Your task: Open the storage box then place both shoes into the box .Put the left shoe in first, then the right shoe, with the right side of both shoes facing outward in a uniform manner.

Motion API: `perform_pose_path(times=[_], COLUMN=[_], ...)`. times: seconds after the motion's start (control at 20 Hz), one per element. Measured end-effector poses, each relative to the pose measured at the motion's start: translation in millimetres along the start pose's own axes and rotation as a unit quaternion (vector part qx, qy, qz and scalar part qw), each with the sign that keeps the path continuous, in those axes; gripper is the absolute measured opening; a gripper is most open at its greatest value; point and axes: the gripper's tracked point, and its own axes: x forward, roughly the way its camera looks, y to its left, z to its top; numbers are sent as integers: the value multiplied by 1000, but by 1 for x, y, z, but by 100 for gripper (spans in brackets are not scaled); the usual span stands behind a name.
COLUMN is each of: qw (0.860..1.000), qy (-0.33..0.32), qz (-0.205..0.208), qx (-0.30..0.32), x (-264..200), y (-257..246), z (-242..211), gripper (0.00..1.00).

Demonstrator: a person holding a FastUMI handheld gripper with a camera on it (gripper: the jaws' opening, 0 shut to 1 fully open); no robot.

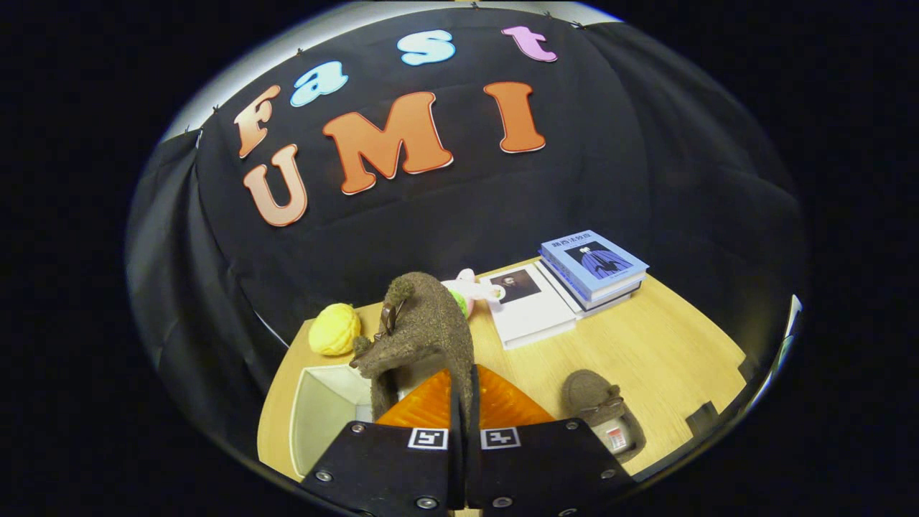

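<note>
My gripper (463,402) is shut on a brown felt shoe (420,334), both fingers pressing on its heel edge. The shoe hangs toe-up with its bow on the left side, lifted above the table. Below it and a little left stands the open white storage box (319,413), its inside showing. The second brown shoe (603,413) lies flat on the wooden table (660,352) to the right of my fingers, opening up, with a label inside.
A yellow knitted ball (334,329) sits behind the box. A small white and green plush toy (467,291) lies beyond the held shoe. A white book (528,305) and a stack of blue books (592,267) rest at the back right.
</note>
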Motion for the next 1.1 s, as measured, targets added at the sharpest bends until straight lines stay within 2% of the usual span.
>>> perform_pose_path(times=[0.2, 0.5, 1.1], qw=[999, 996, 988], qy=[17, 68, 139], qz=[34, 61, 59], qx=[8, 20, -19], x=[-3, 8, 34], y=[48, 105, 150], z=[-16, -69, -156], gripper=[2, 2, 4])
